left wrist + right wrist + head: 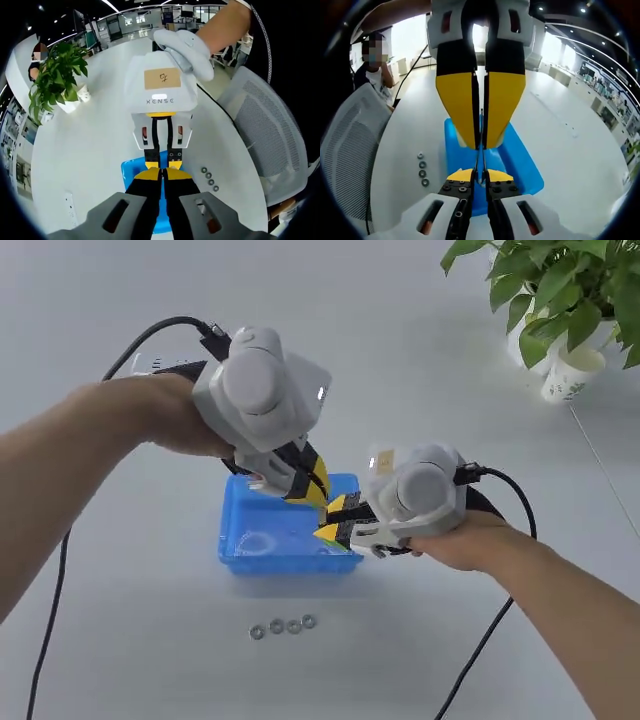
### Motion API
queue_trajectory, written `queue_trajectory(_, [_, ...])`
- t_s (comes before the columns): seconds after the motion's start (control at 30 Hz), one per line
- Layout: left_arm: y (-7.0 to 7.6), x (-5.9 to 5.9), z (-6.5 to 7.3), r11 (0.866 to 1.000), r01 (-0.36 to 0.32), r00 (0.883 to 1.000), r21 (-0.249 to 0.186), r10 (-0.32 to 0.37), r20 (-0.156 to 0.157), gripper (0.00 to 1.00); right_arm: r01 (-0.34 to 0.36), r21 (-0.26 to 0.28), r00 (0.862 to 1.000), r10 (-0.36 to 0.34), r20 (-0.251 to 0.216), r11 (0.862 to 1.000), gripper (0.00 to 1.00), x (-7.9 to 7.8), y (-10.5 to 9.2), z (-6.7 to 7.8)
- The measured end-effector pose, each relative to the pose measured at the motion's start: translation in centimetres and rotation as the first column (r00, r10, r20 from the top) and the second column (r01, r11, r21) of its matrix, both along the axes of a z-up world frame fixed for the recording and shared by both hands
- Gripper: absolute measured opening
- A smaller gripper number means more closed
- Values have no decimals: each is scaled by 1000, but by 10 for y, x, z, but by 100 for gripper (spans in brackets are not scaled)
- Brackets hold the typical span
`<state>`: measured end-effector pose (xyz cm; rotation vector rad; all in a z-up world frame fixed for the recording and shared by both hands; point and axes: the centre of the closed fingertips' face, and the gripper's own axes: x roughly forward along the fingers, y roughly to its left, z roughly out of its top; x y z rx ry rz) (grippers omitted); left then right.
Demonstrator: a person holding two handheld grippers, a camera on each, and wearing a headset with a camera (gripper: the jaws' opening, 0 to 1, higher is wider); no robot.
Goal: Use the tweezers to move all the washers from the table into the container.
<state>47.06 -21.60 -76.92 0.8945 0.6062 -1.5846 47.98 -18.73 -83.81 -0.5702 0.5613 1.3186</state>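
My left gripper (322, 498) and right gripper (332, 520) meet tip to tip above the blue container (268, 548). Both sets of yellow jaws are shut. In the right gripper view a thin metal sliver, the tweezers (480, 131), runs between the left gripper's (481, 145) closed fingers down into my right gripper (480, 176). The left gripper view shows my left gripper (162, 174) nose to nose with the right gripper (162, 163). Several washers (282, 626) lie in a short row on the table in front of the container (520, 167), also seen as washers (209, 179) and washers (422, 169).
A potted plant (560, 300) with a paper cup stands at the far right of the white table. Black cables (150, 340) trail from both grippers. A white mesh chair (270, 140) sits at the table's edge. A person (375, 65) is in the background.
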Motion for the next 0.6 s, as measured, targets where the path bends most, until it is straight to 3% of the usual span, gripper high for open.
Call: queue_trajectory(0.6, [-1,8,-22,1000,0,1000,12,0,-23,4,-14,-29,999,13,-45,999,10,5,-2,-22])
